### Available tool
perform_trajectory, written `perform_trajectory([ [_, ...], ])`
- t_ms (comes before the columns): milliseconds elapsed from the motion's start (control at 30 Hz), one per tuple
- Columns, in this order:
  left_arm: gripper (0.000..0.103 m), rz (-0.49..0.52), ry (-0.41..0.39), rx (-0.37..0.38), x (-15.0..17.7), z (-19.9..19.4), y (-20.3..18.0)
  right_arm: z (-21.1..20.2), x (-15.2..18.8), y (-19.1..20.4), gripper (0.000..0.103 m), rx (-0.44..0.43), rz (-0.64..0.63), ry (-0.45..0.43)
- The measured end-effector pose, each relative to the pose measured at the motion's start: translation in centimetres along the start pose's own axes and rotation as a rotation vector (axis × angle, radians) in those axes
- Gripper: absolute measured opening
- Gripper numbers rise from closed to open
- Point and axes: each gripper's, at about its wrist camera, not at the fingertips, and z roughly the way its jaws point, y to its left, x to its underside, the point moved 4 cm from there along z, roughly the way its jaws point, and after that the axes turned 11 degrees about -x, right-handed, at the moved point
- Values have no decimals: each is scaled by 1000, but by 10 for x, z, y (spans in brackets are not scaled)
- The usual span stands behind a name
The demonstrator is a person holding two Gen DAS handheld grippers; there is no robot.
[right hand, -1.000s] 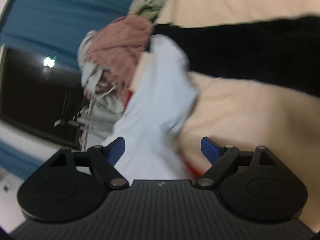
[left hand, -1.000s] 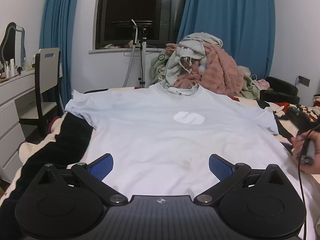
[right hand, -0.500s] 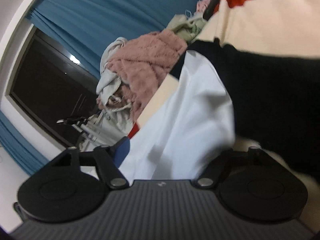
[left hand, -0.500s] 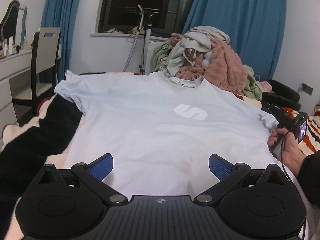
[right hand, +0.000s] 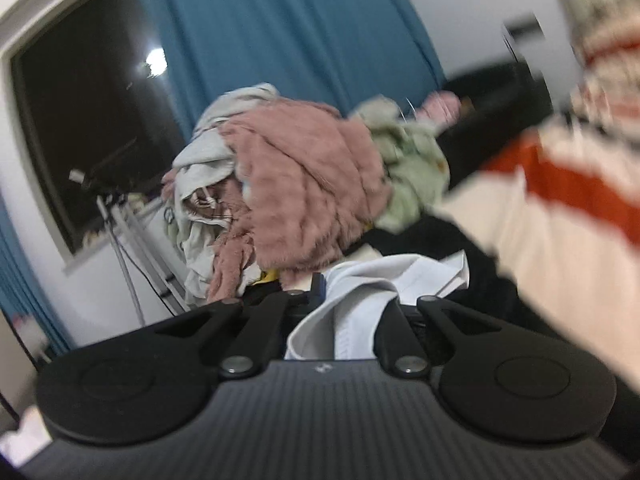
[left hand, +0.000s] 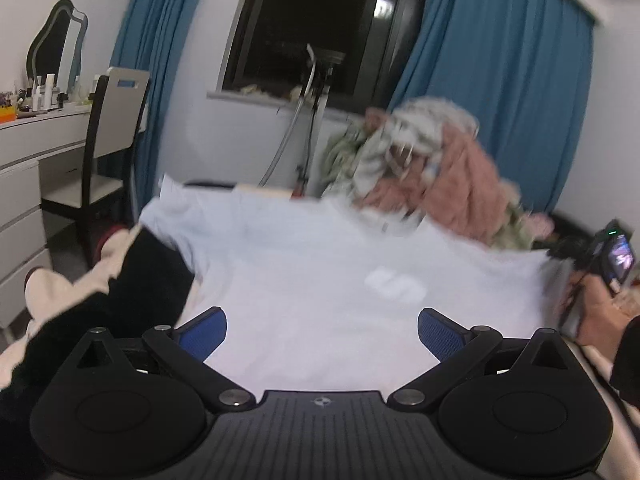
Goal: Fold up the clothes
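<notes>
Bed, one T-shirt, two grippers

Black ribbed claw with blue pads, silver screws; sleeve seemingly dark

Middle of bed: the pale blue T-shirt lies flat and low here; above it there is open room between the left gripper, whose jaws stand wide apart, and the far edge.
Far edge: a tall clothes pile closes the way behind the collar.
Behind the pile: a stand with cables before the window.
Left side: a black blanket bulges beside the sleeve; beyond it the chair and the dresser.
Right side: the right gripper, clamped on the sleeve, and the person's hand fill this edge.
Right, further: a striped blanket rises close.
</notes>
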Motion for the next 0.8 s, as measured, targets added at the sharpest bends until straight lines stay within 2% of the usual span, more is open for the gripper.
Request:
perform_trajectory([
  [133, 103, -36, -39, -38, -15, -15, 22, -21, -25, 81, 7, 17, -189, -16],
  [267, 103, -79, -61, -114, -17, -20, 56, -24, -16, 176, 7, -7, -370, -9],
  [333, 103, -105, -60, -181, -18, -16, 73, -18, 9, 225, 7, -40, -467, 24],
  [467, 103, -124, -46, -217, -20, 1, 91, 4, 80, 300, 7, -88, -631, 112],
  [500, 103, -129, -42, -227, -21, 5, 96, 11, 101, 313, 7, -93, -673, 134],
  [633, 103, -113, -44, -263, -18, 22, 101, 40, 176, 342, 7, -135, -711, 262],
  [733, 103, -118, -11, -264, -11, 39, 105, 49, 207, 342, 9, -141, -684, 347],
  [767, 103, -127, 8, -264, -8, 45, 106, 54, 212, 339, 11, -149, -651, 382],
  [800, 103, -135, 28, -259, -6, 52, 107, 59, 216, 337, 22, -159, -618, 416],
])
